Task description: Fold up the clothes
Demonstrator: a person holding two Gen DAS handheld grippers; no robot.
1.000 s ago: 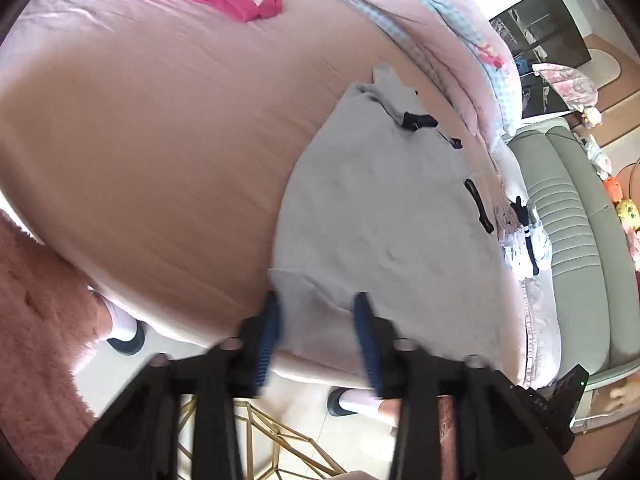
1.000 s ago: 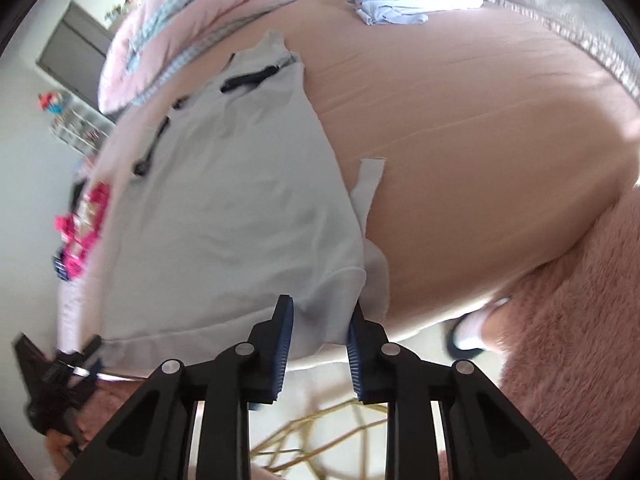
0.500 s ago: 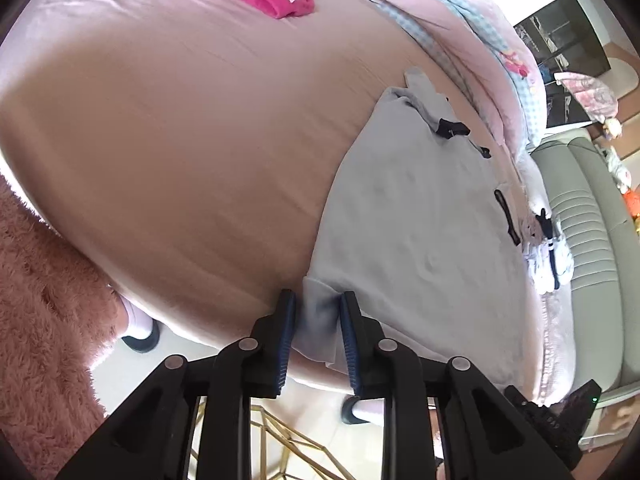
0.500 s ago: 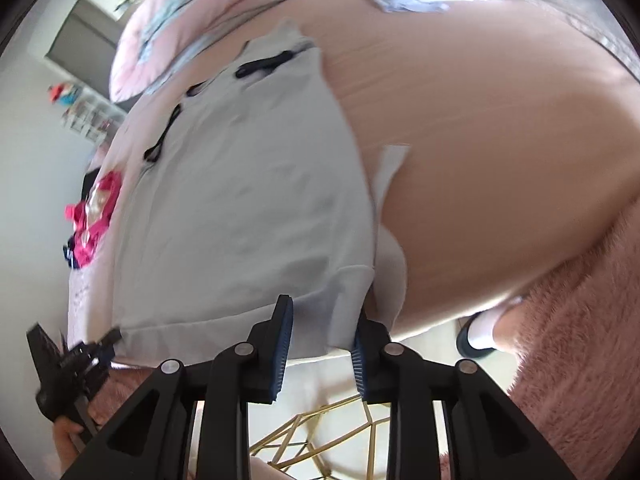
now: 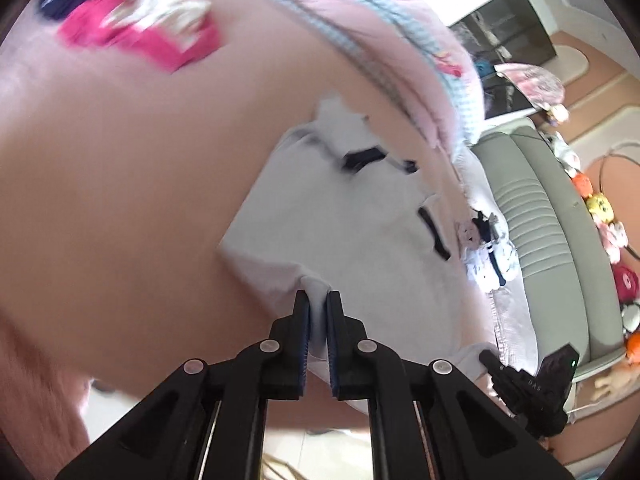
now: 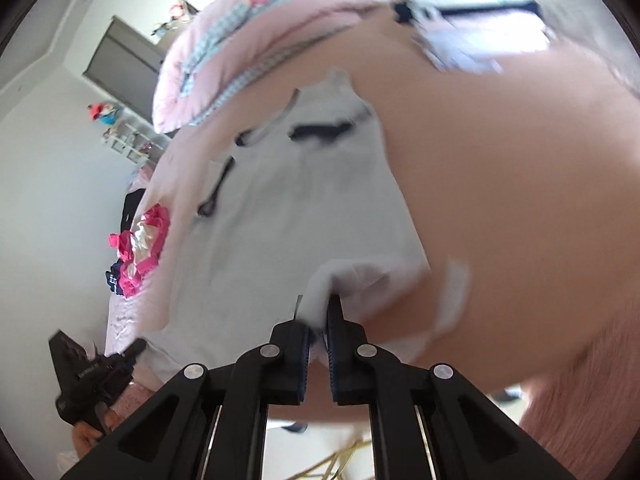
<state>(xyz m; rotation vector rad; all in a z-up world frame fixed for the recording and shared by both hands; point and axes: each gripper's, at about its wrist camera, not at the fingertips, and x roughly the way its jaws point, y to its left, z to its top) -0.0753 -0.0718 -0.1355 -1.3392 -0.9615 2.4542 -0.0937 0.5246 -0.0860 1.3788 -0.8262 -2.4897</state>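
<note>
Pink bed sheet carries a pale grey garment with dark toggles; left gripper and right gripper jaws each pinch its near hem, bunched and lifted.

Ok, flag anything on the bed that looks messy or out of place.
The crumpled pink garment lies in an unfolded heap at the far side of the bed. The grey garment has its near hem bunched where the left gripper and right gripper pinch it.
</note>
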